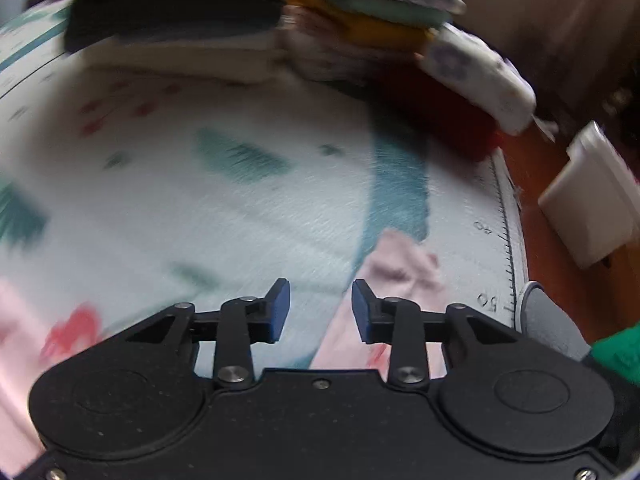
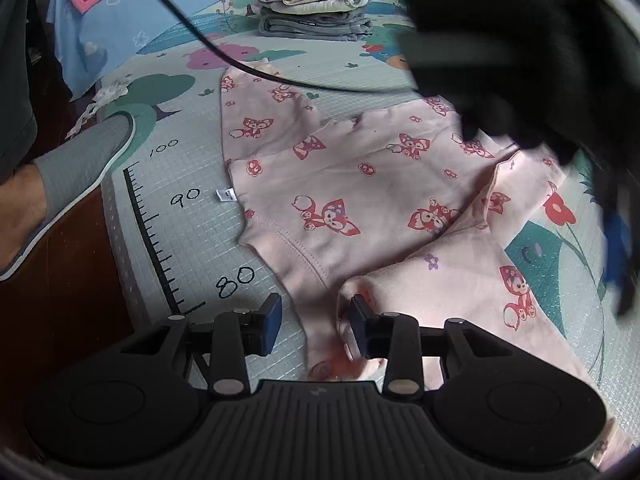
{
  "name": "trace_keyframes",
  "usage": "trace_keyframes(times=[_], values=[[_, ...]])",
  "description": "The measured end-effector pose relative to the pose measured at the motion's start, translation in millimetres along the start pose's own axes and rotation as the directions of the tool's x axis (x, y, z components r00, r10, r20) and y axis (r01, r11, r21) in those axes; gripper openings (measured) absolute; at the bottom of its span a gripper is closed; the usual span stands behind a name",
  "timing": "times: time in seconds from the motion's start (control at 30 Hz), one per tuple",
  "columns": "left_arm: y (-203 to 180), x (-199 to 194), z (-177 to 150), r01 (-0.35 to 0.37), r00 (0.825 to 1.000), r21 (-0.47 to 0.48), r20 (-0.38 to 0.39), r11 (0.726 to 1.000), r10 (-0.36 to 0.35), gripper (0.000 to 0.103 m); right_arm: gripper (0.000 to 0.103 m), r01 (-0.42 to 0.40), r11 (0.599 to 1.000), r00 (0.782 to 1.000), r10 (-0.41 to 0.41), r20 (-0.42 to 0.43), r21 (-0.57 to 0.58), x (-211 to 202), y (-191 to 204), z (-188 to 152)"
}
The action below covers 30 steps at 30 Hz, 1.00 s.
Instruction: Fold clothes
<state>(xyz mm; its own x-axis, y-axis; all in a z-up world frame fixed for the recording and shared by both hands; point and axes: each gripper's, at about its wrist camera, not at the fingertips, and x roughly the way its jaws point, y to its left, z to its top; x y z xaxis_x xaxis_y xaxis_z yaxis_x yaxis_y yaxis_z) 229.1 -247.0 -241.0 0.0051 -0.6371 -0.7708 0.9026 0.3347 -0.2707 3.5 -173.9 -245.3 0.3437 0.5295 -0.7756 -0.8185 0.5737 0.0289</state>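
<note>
Down on the floor lies a play mat (image 2: pixel 188 240) with a black ruler printed on it; the numbers 100, 90 and 80 can be read at the left of the right wrist view. A pink shirt (image 2: pixel 360 184) with little red foxes is spread out flat on the mat in the middle of that view. A tiny white tag (image 2: pixel 225 195) sticks out of its left edge, too small to read. The right tongs (image 2: pixel 314 324) are spread apart over the shirt's bottom hem, pinching nothing. The left tongs (image 1: pixel 320 310) are spread apart too, and empty. Folded clothes (image 2: pixel 316 0) sit stacked at the top.
</note>
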Motion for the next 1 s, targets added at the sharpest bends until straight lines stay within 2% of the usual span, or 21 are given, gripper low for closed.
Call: trace_keyframes(times=[0.1,0.17,0.37,0.4,0.43,0.47,0.5,0.53,0.6,0.73,1.0], values=[[-18,23,15,0.035,0.999,0.063,-0.023,0.997,-0.033,0.039,0.046,-0.011,1.0,1.0,0.011,0.009,0.006,-2,0,-2],[-26,38,21,0.069,0.997,0.1,-0.041,0.993,-0.065,0.039,0.047,-0.019,1.0,1.0,0.019,0.016,0.011,-4,0,-3],[-42,74,26,0.087,0.99,0.168,-0.128,0.982,-0.066,0.037,0.047,-0.053,0.998,0.998,0.052,0.027,0.035,-13,0,-10],[-46,75,24,0.072,0.991,0.212,-0.128,0.975,-0.046,0.034,0.047,-0.053,0.998,0.998,0.052,0.029,0.04,-14,0,-12],[-48,72,22,0.063,0.992,0.23,-0.124,0.971,-0.035,0.018,0.047,-0.052,0.998,0.998,0.05,0.031,0.047,-16,-1,-13],[-44,71,24,0.093,0.989,0.197,-0.134,0.976,-0.067,0.01,0.047,-0.051,0.997,0.998,0.049,0.034,0.056,-17,-2,-14],[-41,68,25,0.103,0.989,0.164,-0.122,0.981,-0.083,0.011,0.048,-0.05,0.997,0.998,0.048,0.035,0.064,-18,-3,-15],[-38,60,23,0.096,0.992,0.15,-0.09,0.984,-0.083,0.01,0.048,-0.046,0.996,0.998,0.044,0.037,0.07,-19,-4,-15],[-31,41,17,0.127,0.992,0.126,-0.042,0.984,-0.123,0.01,0.048,-0.042,0.995,0.999,0.039,0.036,0.086,-20,-7,-16],[-11,-12,-3,0.124,0.992,0.093,0.023,0.988,-0.127,0.011,0.048,-0.008,0.994,1.0,0.005,0.026,0.113,-22,-12,-19],[30,-162,-50,0.126,0.977,-0.009,0.176,0.992,-0.122,0.011,0.051,0.049,0.988,0.999,-0.049,0.002,0.15,-20,-21,-19]])
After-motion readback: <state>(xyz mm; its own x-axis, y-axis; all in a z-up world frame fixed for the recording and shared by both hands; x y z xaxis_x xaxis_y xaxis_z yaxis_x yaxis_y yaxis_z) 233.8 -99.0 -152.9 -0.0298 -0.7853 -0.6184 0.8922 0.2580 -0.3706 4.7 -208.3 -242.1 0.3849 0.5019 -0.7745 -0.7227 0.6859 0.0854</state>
